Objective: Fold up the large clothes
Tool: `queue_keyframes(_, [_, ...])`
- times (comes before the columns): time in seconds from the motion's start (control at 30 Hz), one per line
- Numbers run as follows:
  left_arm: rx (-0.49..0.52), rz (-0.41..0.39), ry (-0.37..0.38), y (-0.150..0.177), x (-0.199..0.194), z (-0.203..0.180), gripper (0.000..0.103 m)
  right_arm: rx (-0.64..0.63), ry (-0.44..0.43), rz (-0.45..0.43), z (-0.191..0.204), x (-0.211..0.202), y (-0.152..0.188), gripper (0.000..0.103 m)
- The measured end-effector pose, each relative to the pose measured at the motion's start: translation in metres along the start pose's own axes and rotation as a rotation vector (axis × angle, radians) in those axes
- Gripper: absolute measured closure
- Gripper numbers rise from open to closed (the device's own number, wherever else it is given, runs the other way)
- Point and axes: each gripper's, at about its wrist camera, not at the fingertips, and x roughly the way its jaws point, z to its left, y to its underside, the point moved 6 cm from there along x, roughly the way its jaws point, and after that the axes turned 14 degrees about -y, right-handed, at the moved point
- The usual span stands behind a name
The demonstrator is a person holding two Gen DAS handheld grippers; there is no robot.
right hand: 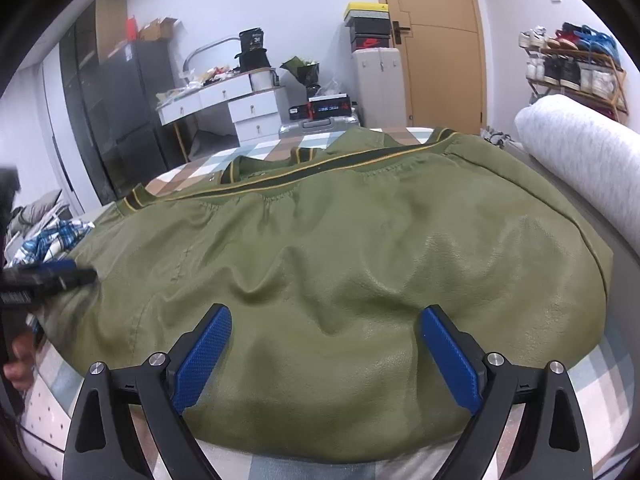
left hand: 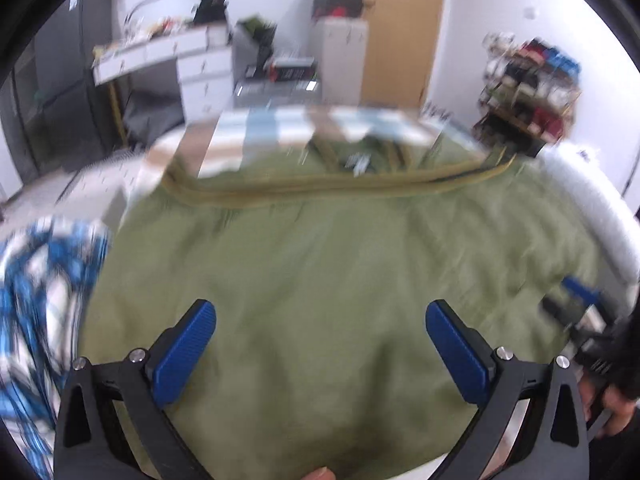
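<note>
Your left gripper [left hand: 320, 320] and right gripper [right hand: 325, 326] both gape wide, holding nothing. The green jacket [right hand: 340, 248] stretches crosswise beyond your fingers, hem band farthest.

1. A bedroom in a home: a bed with a checked sheet [right hand: 256, 151] fills the near half of the right wrist view.
2. Far left stands a white dressing desk with drawers [right hand: 224, 100], cluttered on top, beside a dark wardrobe [right hand: 120, 120].
3. A wooden door [right hand: 440, 40] is in the far wall, with stacked shoe boxes [right hand: 367, 26] to its left.
4. Far right is a shoe rack [right hand: 576, 68] full of sneakers.
</note>
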Motion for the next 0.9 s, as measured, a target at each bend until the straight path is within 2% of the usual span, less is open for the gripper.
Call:
queue_keyframes(0.1, [0.056,-0.025,-0.076,-0.019,0.01,-0.01,0.001,-0.004,0.016,0.0,0.0,0.001,0.0,0.006])
queue_keyframes(0.13, [0.082,-0.01,-0.098,-0.022,0.021,-0.014,0.001,-0.011,0.023,0.003,0.001,0.001,0.0,0.006])
queue_keyframes(0.23, [0.094,0.129,-0.129,-0.009,0.065,-0.011,0.001,-0.036,0.043,0.018,0.003,0.003,0.001,0.006])
queue_keyframes(0.3, [0.06,0.159,-0.11,0.003,0.083,-0.004,0.001,-0.042,0.047,0.027,0.003,0.005,0.001,0.006])
queue_keyframes(0.37, [0.025,0.178,-0.082,0.008,0.084,0.001,0.001,-0.045,0.049,0.03,0.003,0.006,0.001,0.006])
queue_keyframes(0.5, [0.015,0.176,-0.094,0.013,0.067,0.007,0.001,-0.037,0.045,0.029,0.002,0.005,0.001,0.005])
queue_keyframes(0.67, [-0.026,0.148,0.013,0.032,0.026,0.013,0.001,0.004,0.019,0.015,-0.005,0.002,-0.002,0.005])
queue_keyframes(0.9, [-0.153,0.078,0.038,0.058,-0.023,0.058,0.001,-0.017,0.041,0.021,-0.001,0.004,0.001,0.004])
